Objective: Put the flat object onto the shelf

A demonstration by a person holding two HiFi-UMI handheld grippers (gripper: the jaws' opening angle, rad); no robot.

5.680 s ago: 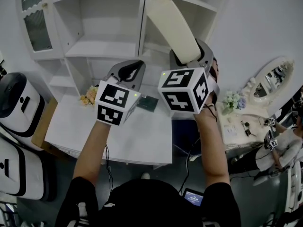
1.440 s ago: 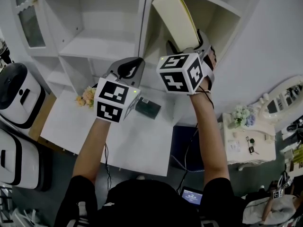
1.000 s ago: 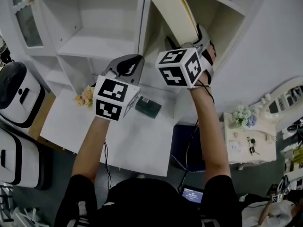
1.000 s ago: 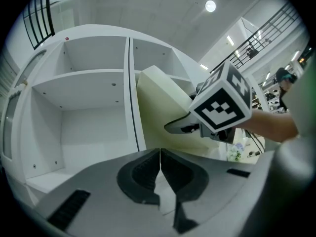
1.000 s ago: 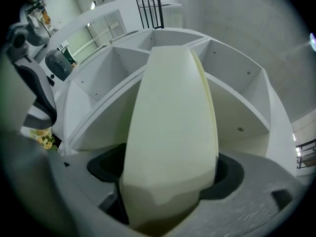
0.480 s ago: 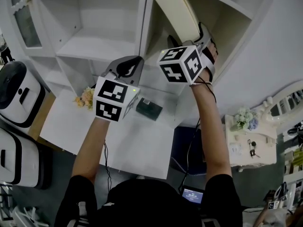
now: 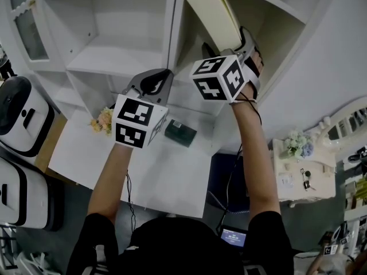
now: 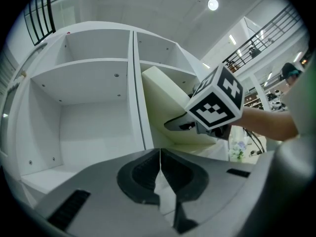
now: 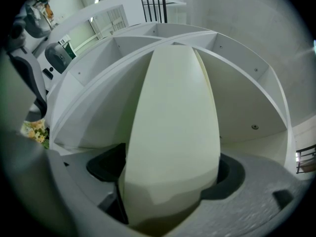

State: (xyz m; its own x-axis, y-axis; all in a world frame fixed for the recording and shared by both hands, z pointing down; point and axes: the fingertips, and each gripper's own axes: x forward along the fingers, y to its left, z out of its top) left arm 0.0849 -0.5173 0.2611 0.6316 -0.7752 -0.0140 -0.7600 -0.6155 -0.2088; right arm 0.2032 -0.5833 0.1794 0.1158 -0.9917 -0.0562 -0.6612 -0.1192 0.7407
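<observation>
right gripper grips flat board | left gripper closed empty (own view only)

flat object — in shelf right bay | box — on table below

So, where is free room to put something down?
Bare: the left shelf compartment, left of the divider, and the table in front of the flowers and dark box. Crowded: the right compartment, with the tilted flat object.

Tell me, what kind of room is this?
Probably a home-like room, maybe a staged one: a white shelf unit, a white table with flowers, and a small dressing table nearby.
</observation>
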